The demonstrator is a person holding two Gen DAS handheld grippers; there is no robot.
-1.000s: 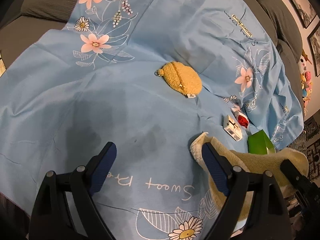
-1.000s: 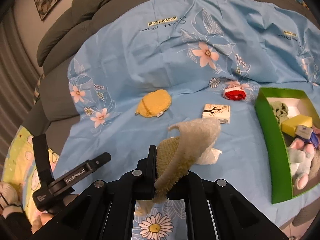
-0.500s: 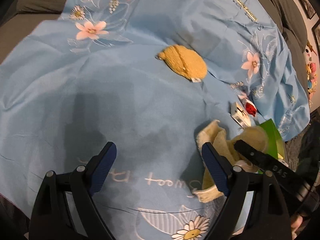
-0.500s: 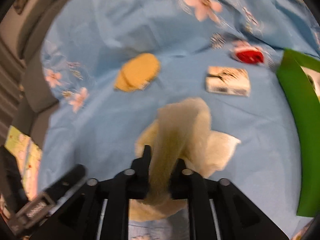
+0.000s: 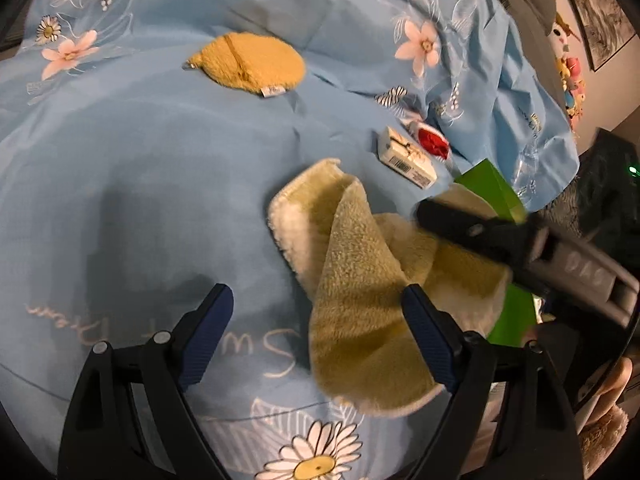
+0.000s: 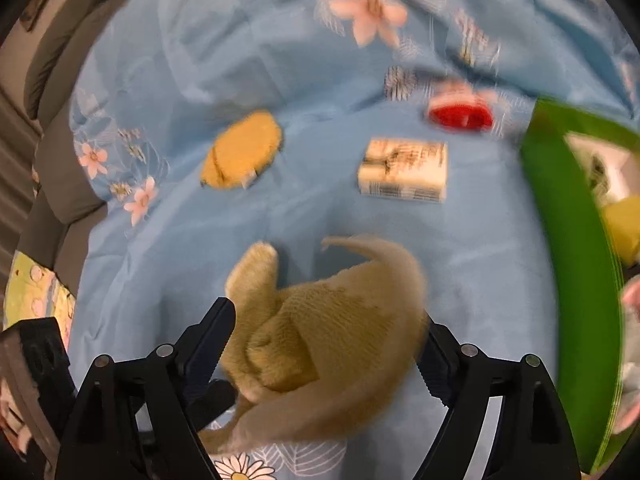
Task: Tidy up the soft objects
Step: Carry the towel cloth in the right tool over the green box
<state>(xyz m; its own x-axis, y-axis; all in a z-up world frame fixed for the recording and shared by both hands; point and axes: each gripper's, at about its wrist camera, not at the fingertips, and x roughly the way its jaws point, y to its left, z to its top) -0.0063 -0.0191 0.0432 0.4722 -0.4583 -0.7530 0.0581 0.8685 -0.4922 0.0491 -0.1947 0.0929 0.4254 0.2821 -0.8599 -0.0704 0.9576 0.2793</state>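
Crumpled yellow-green fleece cloth [image 5: 360,280]: lower centre of frame, lying on light blue floral bedsheet [image 5: 140,160].
Left claw [image 5: 316,312]: spread wide, pinching nothing; cloth resting against the inner side of 1 finger.
Right claw [image 6: 324,332]: spread, cloth heaped between fingers, ungripped.
Round tan plush pouch [image 5: 248,62]: upper centre.
Small white printed carton [image 5: 406,158]: centre right.
Green box [image 6: 568,248]: right edge.

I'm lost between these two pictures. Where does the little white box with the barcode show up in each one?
Left wrist view: the white box lies right of centre in the upper half, just left of the red item.
Right wrist view: the white box sits a little right of centre, blurred, below and left of the red item.
Shared landmark: the round tan pouch, to the box's left in both.
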